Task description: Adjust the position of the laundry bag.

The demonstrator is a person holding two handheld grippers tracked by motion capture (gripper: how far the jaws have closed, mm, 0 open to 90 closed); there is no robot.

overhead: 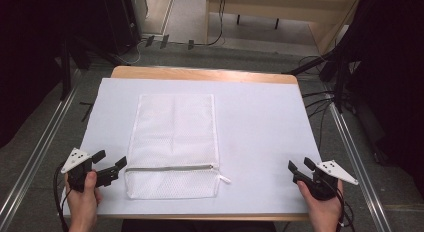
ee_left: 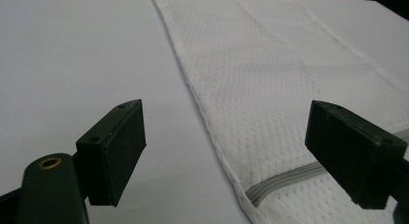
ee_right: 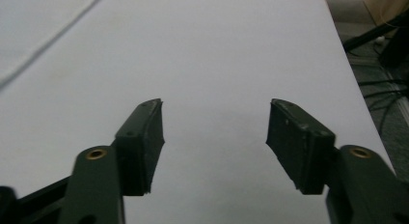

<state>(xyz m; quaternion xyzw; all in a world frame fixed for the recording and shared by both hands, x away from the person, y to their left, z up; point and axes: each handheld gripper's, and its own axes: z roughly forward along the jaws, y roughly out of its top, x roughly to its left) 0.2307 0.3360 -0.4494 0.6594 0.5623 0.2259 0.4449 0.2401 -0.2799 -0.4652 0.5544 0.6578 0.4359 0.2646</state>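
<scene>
Flat on the white-covered surface [overhead: 260,122] lies a rectangular white mesh laundry bag [overhead: 172,142], its grey zipper [overhead: 170,168] closed. Just beside its near left corner, the left gripper [overhead: 111,162] gapes wide, empty; the right gripper [overhead: 299,165], well apart, stands open, holding nothing.

Grey floor [overhead: 260,57] with metal rails [overhead: 35,157], black cables [overhead: 320,99], pale wooden furniture [overhead: 280,4] beyond the table [overhead: 200,73].

Even overhead light falls bright on the white sheet-covered desk [overhead: 260,122], while the surroundings sink into darkness. Shadows are soft. Both gripper views look grainy, with near black tongs [ee_left: 226,156] slightly blurred.
</scene>
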